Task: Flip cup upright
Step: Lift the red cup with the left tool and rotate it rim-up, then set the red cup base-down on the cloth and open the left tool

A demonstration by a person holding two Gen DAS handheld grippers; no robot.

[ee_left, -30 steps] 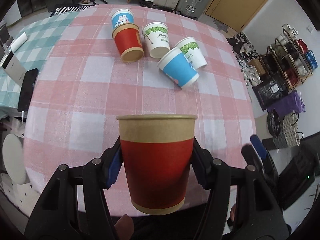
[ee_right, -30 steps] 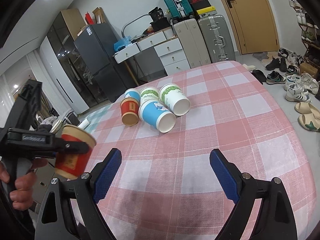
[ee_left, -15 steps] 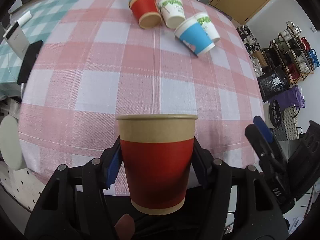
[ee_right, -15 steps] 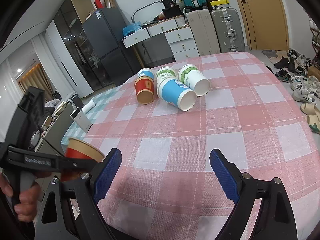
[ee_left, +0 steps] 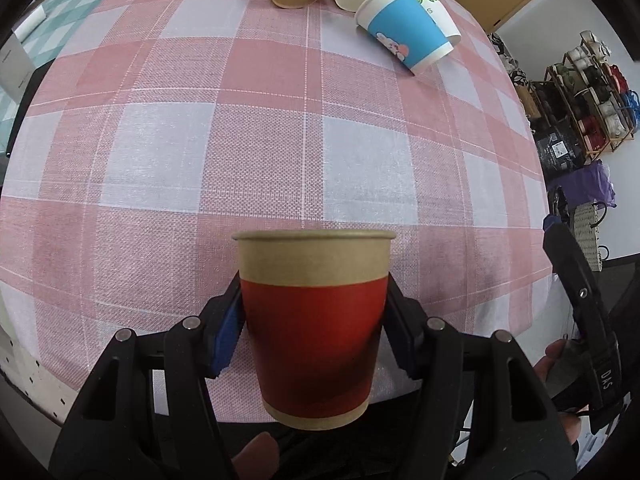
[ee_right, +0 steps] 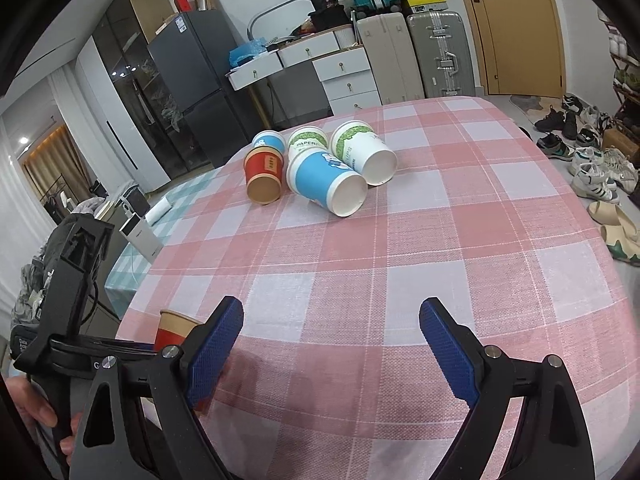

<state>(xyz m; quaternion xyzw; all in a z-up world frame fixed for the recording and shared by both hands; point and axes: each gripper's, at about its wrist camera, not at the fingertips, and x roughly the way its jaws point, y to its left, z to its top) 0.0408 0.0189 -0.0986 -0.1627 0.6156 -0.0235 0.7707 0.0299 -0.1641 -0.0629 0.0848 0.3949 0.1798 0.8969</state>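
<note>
One red cup w/ a kraft-brown band (ee_left: 314,320) sits mouth-up between the blue pads of the left gripper (ee_left: 314,332), both pads pressed to its sides, at the near edge of the table (ee_left: 248,168) w/ its pink-and-white check cloth. From the right wrist cam only the cup's rim and a bit of red show (ee_right: 176,326), at the table's near-left corner, behind the left gripper's black frame; can't tell from either view if the base touches the cloth. Right gripper (ee_right: 332,344) hangs over the near part of the table w/ jaws spread wide, nothing between them. At the far end lie four tipped cups in a tight bunch: a second red cup (ee_right: 264,178), a blue cup (ee_right: 326,184), a white cup w/ green print (ee_right: 364,150), another green-print cup (ee_right: 308,142). A small blue cup (ee_right: 269,140) is behind the red one; can't tell if it's standing or tipped
</note>
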